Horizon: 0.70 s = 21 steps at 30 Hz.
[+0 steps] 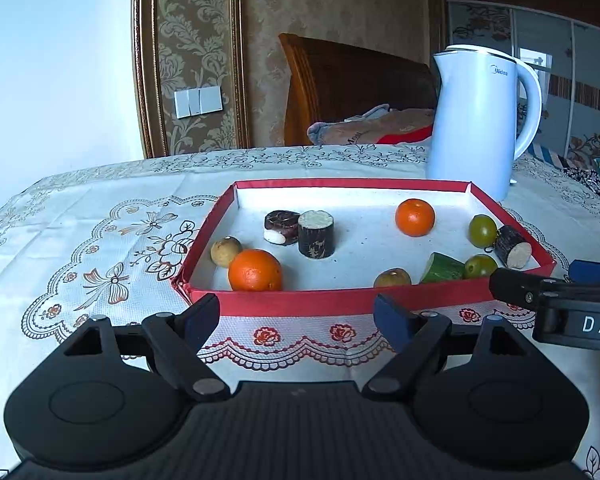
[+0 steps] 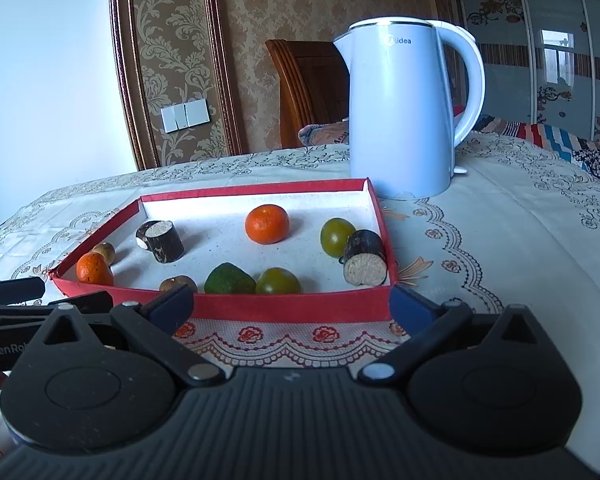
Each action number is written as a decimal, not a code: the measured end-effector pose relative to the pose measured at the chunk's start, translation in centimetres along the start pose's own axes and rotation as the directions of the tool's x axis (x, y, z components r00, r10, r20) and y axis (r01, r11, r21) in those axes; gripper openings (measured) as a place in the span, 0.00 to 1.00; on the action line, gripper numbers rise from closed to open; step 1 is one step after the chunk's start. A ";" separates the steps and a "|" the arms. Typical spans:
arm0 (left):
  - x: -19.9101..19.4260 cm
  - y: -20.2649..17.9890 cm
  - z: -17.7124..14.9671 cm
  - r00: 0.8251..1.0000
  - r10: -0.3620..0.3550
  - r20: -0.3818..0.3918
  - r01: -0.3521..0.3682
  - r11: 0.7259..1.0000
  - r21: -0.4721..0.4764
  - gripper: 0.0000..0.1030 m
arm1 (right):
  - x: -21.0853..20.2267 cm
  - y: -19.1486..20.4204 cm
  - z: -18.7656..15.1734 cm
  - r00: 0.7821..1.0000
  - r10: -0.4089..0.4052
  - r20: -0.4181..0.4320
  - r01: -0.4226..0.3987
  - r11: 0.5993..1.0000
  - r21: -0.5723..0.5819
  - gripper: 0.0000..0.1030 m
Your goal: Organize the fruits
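A red-rimmed shallow box (image 1: 300, 303) (image 2: 284, 307) lies on the table with fruit in it. It holds two oranges (image 1: 255, 271) (image 1: 415, 217) (image 2: 267, 224), two green round fruits (image 1: 482, 231) (image 2: 337, 236), a green cucumber piece (image 1: 442, 268) (image 2: 229, 279), brown round fruits (image 1: 225, 251) (image 1: 392, 278) and dark sugarcane cylinders (image 1: 316, 234) (image 2: 365, 258). My left gripper (image 1: 296, 320) is open and empty just before the box's near rim. My right gripper (image 2: 292, 310) is open and empty at the near rim, right of the left one.
A white electric kettle (image 1: 480, 120) (image 2: 404, 108) stands behind the box's right corner. A patterned lace tablecloth (image 1: 100, 240) covers the table. A wooden chair (image 1: 340, 84) with cloth on it stands behind the table. The right gripper shows at the left wrist view's right edge (image 1: 556, 296).
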<state>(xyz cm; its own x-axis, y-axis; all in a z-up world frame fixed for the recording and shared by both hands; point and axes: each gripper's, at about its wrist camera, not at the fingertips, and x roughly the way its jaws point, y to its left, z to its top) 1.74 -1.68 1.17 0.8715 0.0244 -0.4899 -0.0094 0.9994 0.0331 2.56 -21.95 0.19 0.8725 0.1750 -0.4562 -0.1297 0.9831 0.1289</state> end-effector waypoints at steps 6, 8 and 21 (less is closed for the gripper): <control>0.1 -0.1 0.0 1.000 0.003 -0.001 -0.003 1.000 0.008 0.82 | 0.0 0.1 0.0 1.000 -0.001 -0.001 0.001 1.000 -0.005 1.00; 0.1 -0.1 0.0 1.000 0.004 -0.001 -0.004 1.000 0.008 0.82 | 0.0 0.1 0.0 1.000 0.000 -0.004 0.000 1.000 -0.004 1.00; 0.1 -0.1 0.0 1.000 0.007 -0.001 -0.007 1.000 0.002 0.82 | 0.1 0.1 -0.1 1.000 0.005 -0.008 -0.005 1.000 -0.007 1.00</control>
<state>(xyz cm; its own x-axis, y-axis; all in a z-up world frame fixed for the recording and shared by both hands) 1.77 -1.77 1.09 0.8711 0.0310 -0.4901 -0.0142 0.9992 0.0379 2.57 -21.83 0.11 0.8679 0.1803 -0.4629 -0.1375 0.9826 0.1249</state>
